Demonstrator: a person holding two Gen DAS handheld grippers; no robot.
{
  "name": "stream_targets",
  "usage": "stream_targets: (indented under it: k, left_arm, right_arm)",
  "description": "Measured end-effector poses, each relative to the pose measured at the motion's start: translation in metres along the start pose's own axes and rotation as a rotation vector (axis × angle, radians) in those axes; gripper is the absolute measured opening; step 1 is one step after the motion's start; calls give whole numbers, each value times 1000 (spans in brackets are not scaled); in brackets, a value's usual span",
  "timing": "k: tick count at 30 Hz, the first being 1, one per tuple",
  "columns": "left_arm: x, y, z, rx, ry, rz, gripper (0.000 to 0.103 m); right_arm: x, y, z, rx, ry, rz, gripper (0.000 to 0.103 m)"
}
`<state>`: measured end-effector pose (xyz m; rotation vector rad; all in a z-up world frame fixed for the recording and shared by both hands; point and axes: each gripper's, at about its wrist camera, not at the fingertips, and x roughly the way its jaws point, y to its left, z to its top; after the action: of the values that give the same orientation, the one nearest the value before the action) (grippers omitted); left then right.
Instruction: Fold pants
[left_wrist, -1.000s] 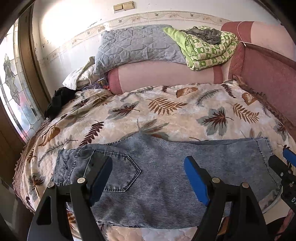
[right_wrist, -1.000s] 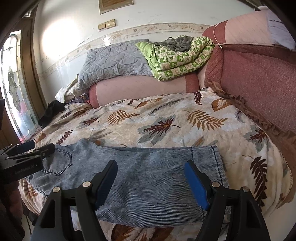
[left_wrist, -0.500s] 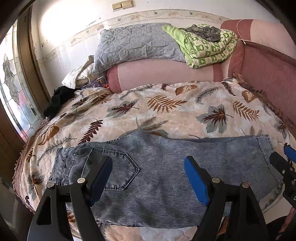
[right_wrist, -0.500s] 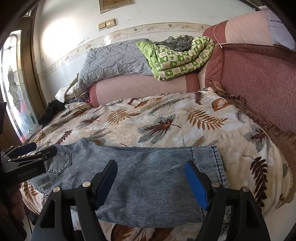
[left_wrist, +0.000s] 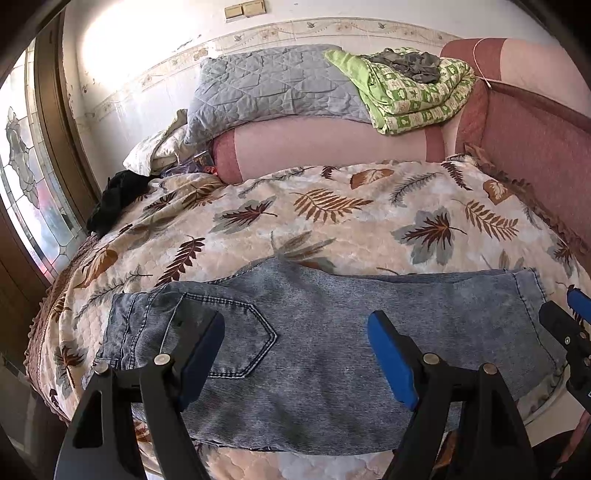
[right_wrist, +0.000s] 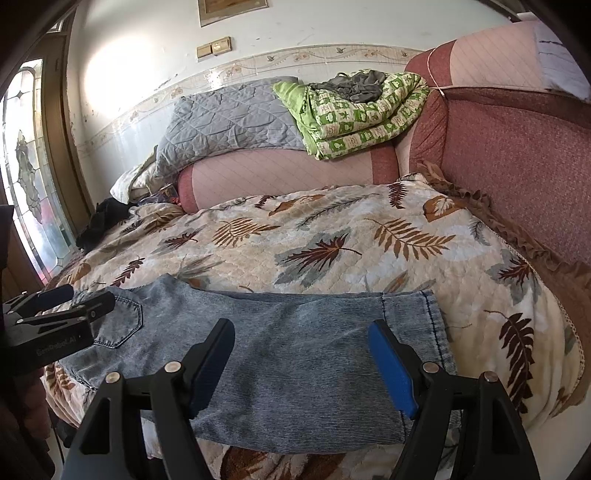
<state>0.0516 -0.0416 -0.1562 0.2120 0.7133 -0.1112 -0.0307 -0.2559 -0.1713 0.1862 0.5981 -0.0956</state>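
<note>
Since the earlier frames almost nothing has moved: both of my claws keep their place, and only the left wrist view has shifted a very little, so the jeans sit slightly different in it.

My left gripper (left_wrist: 295, 354) hovers with its jaws wide apart and nothing between the blue pads. Under it and just ahead lie the jeans (left_wrist: 314, 332), spread flat and folded lengthwise on the leaf-print bedspread (left_wrist: 332, 221), near its front edge. The back pocket (left_wrist: 236, 339) lies under the left finger of this claw, and the waistband end is a little further to its left. The leg hem is far to its right, close to my right gripper (left_wrist: 569, 325), which enters that view at the right edge.

In the right wrist view the right gripper (right_wrist: 301, 363) is also opened wide and empty, above the leg part of the jeans (right_wrist: 295, 350). The hem (right_wrist: 432, 325) is just to the right of its right finger. The left gripper (right_wrist: 59, 306) shows at the left edge, over the pocket end.

Beyond both claws, at the far side of the bed, a pink bolster (left_wrist: 325, 147) carries a grey quilt (left_wrist: 277, 88) and a green patterned blanket (left_wrist: 406, 96). A dark garment (left_wrist: 114, 195) lies far ahead to the left, near the window (left_wrist: 26, 177).
</note>
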Motion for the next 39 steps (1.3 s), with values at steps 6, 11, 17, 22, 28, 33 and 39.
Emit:
stream_targets:
  k: [6, 11, 17, 22, 28, 33, 39]
  left_arm:
    - [0, -3, 1, 7, 2, -4, 80]
    - [-5, -8, 5, 20, -14, -18, 80]
    - [-9, -20, 11, 51, -23, -16, 80]
    - [-14, -34, 13, 86, -30, -10, 80]
    - [-14, -56, 17, 124, -24, -5, 80]
    - [-16, -72, 21, 147, -34, -10, 80]
    - [-16, -78, 23, 154, -40, -12, 80]
  right_arm:
    - [0, 0, 0, -1, 3, -3, 78]
    - [4, -3, 0, 20, 18, -2, 78]
    - [4, -15, 3, 62, 18, -28, 78]
    - [5, -29, 4, 100, 30, -77, 78]
    - [14, -53, 1, 165, 111, -126, 78]
    - [19, -84, -2, 284, 153, -126, 78]
    - [21, -92, -2, 294, 153, -145, 78]
